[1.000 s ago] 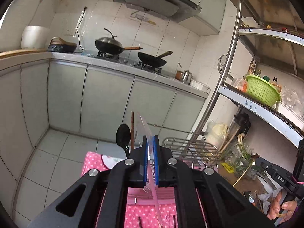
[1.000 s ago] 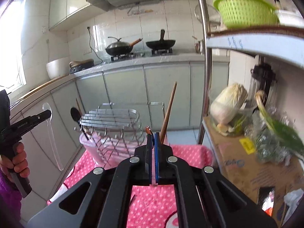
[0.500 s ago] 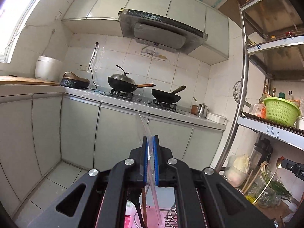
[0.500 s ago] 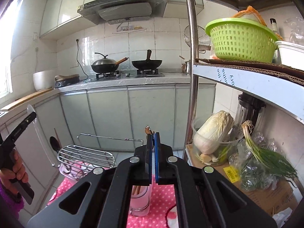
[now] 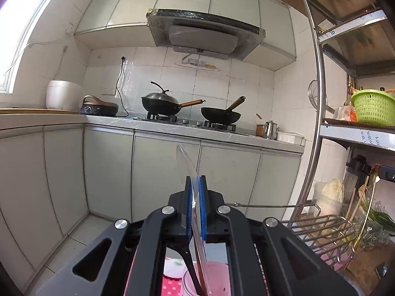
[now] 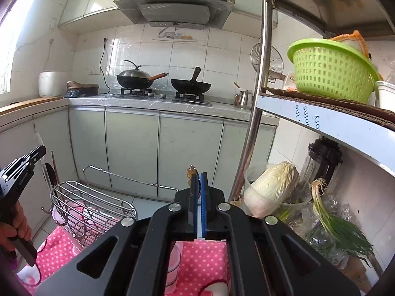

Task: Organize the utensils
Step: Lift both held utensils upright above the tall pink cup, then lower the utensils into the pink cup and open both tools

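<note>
In the left wrist view the left gripper is clenched on a clear plastic utensil, its thin blade-like end rising past the blue pads while the lower part runs down toward a pink holder cup just below, where a black utensil and a brown handle already stand. The wire rack lies to the right on the pink dotted cloth. The risk here, as I judge it, is that the slippery, see-through piece twists in the pads or catches the cup rim or the handles inside and tips the light cup. In the right wrist view the right gripper is pinched tight on a thin gold-tipped utensil, only its tip showing above the pads; the left gripper hovers at far left beside the wire rack. With both hands heading for one small cup, the tools could collide
</note>
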{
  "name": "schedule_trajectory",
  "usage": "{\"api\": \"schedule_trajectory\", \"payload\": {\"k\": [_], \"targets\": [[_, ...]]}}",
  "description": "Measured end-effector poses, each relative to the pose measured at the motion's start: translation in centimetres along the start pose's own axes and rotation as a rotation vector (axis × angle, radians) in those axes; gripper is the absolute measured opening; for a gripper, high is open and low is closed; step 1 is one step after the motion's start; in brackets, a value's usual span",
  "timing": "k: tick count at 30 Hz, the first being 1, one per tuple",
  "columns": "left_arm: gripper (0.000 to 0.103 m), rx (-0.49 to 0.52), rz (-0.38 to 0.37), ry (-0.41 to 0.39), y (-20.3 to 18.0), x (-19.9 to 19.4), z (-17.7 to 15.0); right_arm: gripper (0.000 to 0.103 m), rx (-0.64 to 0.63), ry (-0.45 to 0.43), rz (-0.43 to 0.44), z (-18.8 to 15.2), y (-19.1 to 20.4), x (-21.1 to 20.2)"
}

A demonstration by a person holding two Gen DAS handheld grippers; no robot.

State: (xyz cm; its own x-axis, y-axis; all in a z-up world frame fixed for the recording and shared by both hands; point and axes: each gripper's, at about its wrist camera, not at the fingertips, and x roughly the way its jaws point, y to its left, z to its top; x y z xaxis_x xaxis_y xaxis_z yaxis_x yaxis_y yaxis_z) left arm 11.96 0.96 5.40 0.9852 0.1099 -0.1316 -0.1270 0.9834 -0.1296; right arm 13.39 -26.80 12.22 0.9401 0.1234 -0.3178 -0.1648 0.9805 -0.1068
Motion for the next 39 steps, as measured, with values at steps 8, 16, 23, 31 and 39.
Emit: {"api": "schedule_trajectory", "payload": {"k": [8,16,23,31,39], "targets": [[0.005,-0.045,-0.010,0.138,1.3,0.4,-3.9,0.002,0.076,0.093,0.057,-2.4,-0.8,1.6],[0.005,-0.069,-0.014,0.125,1.8,0.2,-3.1,0.002,0.105,-0.011,0.070,1.1,-1.8,-1.3],[0.005,-0.070,-0.015,0.147,1.8,0.7,-3.7,0.002,0.032,-0.045,-0.005,2.4,-1.3,-0.9],[0.011,-0.097,-0.056,0.178,2.7,0.2,-2.9,0.002,0.049,0.081,0.027,-1.6,-0.7,2.3],[0.034,-0.115,-0.123,0.236,3.3,-1.8,-1.8,0.004,0.108,0.209,0.133,-4.3,-0.4,3.8]]}}
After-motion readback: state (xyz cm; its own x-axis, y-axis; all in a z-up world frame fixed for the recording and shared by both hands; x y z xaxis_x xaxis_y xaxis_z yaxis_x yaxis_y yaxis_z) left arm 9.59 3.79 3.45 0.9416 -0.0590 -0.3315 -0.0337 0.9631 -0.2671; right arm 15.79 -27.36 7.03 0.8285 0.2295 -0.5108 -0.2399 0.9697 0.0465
